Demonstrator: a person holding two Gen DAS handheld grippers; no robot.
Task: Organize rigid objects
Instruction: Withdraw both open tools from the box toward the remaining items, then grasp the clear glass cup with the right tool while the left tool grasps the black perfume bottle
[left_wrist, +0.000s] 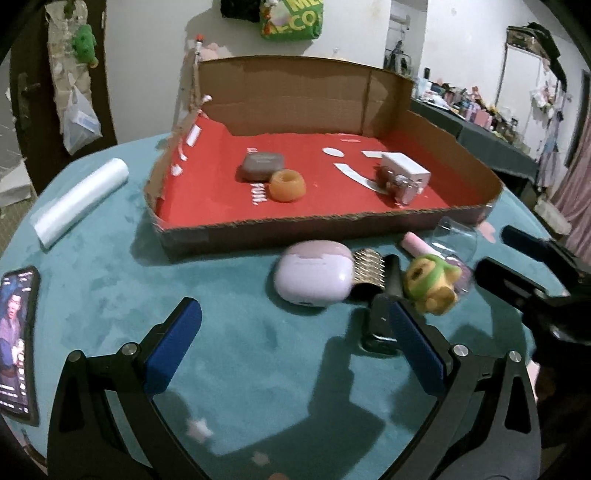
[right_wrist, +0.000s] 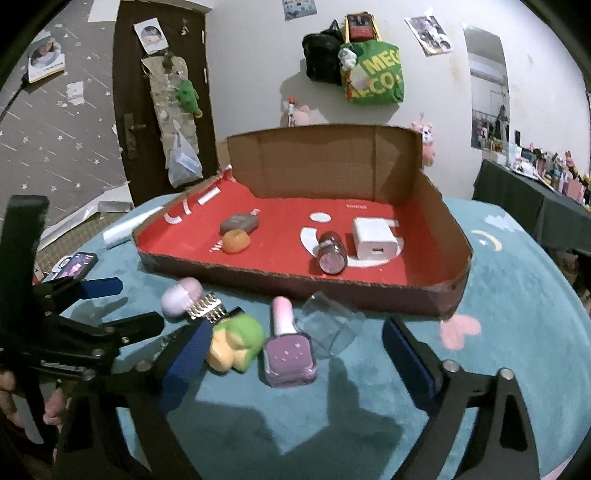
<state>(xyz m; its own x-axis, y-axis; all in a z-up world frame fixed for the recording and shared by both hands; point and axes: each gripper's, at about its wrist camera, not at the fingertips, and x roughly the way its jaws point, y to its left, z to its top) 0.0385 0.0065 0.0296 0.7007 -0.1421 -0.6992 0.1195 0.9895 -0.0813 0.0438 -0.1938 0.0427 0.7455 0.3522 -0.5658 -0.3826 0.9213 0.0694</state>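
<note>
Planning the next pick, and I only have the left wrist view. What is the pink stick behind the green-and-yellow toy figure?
Observer: It is the pink cap of a square lilac nail polish bottle, lying flat on the teal tablecloth.
Operator: Is the right gripper on it?
Observer: No. The right gripper is open and the bottle lies between its fingers, with neither pad pressing on it.
Operator: Which way does the charger's port face?
Observer: The port on the white cube charger faces the near wall of the cardboard box.
</note>
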